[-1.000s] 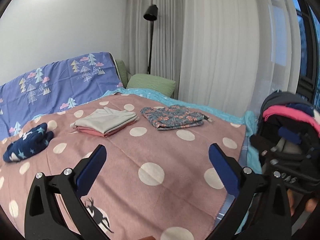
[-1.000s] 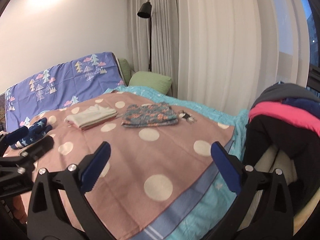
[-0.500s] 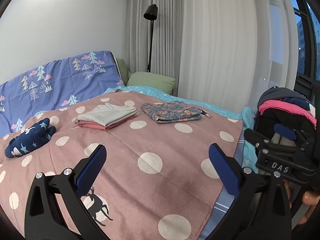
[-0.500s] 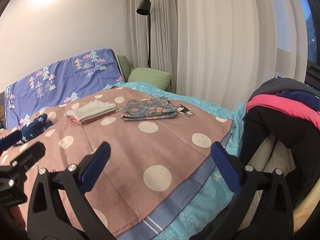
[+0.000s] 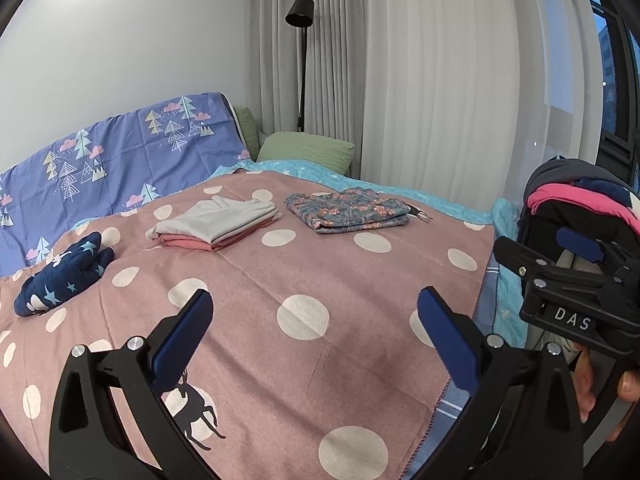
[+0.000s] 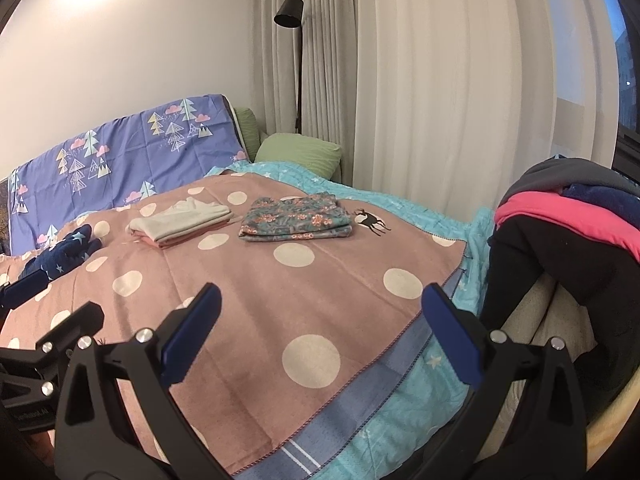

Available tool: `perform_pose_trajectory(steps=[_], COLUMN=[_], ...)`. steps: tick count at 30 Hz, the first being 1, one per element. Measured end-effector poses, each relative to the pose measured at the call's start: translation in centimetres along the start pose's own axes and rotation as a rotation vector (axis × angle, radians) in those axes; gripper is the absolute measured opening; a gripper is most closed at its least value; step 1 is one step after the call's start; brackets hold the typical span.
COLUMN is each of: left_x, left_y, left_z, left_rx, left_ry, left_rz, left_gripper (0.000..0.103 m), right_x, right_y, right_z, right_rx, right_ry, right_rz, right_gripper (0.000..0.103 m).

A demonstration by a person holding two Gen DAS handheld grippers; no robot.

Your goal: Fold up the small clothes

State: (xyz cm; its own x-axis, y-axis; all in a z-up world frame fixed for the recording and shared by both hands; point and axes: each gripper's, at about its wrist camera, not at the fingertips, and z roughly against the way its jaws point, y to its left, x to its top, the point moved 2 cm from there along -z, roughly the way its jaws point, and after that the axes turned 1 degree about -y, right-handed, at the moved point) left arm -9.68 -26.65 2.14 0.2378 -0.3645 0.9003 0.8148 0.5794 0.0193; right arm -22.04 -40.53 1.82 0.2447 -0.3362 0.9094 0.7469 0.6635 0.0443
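Both grippers point(image 5: 312, 332) point(image 6: 320, 332) level – jaws spread

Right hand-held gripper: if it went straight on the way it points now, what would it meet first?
Probably the pink polka-dot blanket on the bed. The right hand-held gripper is open and empty, aimed slightly down at bare blanket short of the folded floral garment. Depth is uncertain with the fisheye.

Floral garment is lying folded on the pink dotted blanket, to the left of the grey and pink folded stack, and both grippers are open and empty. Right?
Not quite. The floral garment lies to the right of the grey and pink folded stack, not the left; both wrist views show it. The rest holds: it is folded on the pink dotted blanket, and the left gripper and right gripper are open and empty.
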Motion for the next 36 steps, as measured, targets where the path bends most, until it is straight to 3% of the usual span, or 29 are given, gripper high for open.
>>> perform_pose_trajectory(steps=[36], left_x=[-0.5], left_y=[0.14], left_z=[-0.43], left_rx=[-0.015], left_ry=[0.031], left_rz=[0.003], left_gripper=[0.102], right_x=[0.22], right_y=[0.74], right_z=[-0.81], right_rx=[-0.009], right_ry=[0.003], right_rz=[0.034], right_gripper=[0.101])
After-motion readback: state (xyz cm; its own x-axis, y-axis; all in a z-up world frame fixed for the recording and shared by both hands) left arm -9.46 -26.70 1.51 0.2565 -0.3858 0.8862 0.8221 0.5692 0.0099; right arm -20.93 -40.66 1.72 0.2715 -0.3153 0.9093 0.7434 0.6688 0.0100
